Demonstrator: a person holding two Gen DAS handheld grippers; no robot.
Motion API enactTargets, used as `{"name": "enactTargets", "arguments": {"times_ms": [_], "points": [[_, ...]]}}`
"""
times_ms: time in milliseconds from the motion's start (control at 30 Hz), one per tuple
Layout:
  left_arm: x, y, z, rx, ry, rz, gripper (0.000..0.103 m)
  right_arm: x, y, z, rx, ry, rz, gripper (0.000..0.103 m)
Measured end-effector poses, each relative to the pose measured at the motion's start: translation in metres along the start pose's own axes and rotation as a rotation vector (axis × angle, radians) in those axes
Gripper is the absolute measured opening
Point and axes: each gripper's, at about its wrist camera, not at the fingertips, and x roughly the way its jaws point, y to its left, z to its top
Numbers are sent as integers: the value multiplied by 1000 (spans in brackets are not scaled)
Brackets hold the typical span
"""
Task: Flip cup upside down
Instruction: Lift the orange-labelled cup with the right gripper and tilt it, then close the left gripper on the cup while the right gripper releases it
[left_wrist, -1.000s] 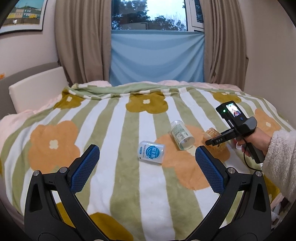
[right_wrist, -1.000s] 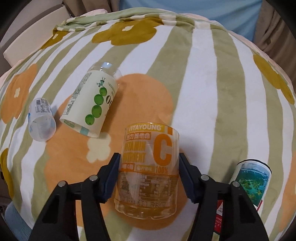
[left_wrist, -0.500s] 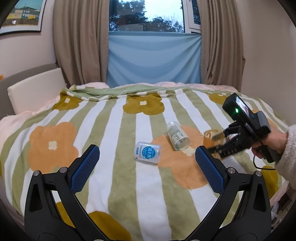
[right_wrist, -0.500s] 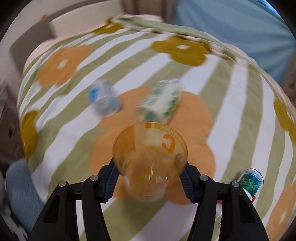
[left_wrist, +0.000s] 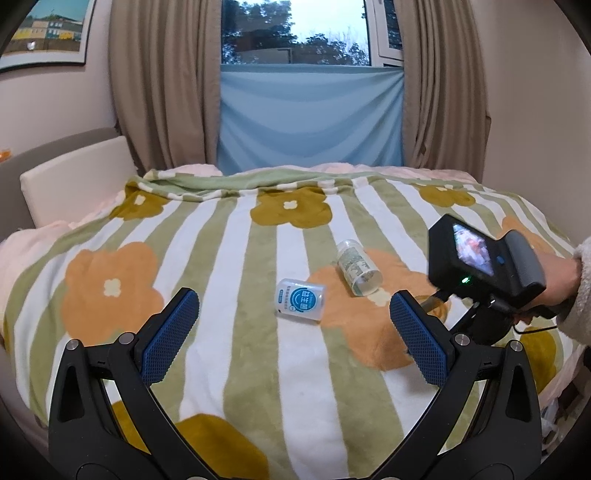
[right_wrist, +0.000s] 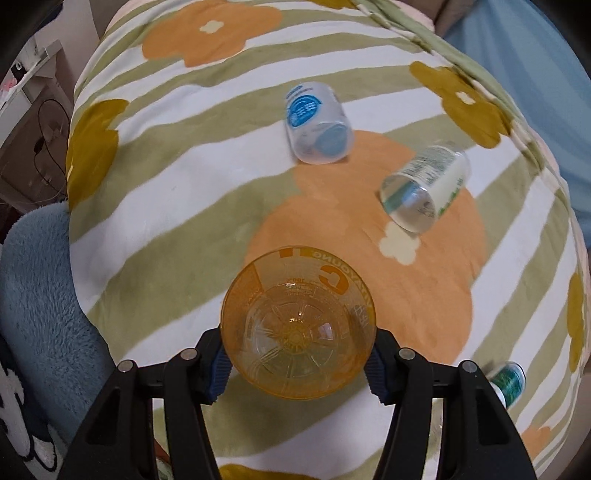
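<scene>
Glossy clear orange plastic cup (right_wrist: 298, 325), matt black plastic tool (right_wrist: 298, 363), soft fleecy cloth blanket (right_wrist: 177, 206).

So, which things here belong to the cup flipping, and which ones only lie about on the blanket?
Belong to the job:
- orange cup, clamped at its sides
- right gripper, holding it

Only lying about:
- blue-label cup, on its side
- green-label cup, on its side
- printed can
- left gripper, open, holding nothing

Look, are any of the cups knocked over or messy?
Yes. The blue-label cup and the green-label cup lie tipped on their sides on the blanket. Nothing looks spilled. The right gripper holds the orange cup mid-turn.
</scene>
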Motion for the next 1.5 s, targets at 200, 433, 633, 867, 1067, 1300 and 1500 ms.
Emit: {"name": "enactTargets", "arguments": {"times_ms": [200,433,633,867,1067,1300,1500], "points": [[-1,8,-2,-4,5,19,103,22,16,21,-27,1,37,55],[0,19,-3,-17,10,36,103,36,29,47,-35,-33,59,56],[1,25,-4,-12,15,44,103,49,39,67,-44,-44,70,56],[4,30,-2,81,28,43,103,45,38,62,-9,-107,98,97],[38,-7,15,570,62,-127,103,-14,15,16,123,-295,148,99],[120,-100,-33,1310,304,-444,103,-86,15,-84,430,-553,218,99],[161,-134,-68,1511,491,-543,99,-99,38,-148,672,-649,174,99]]}}
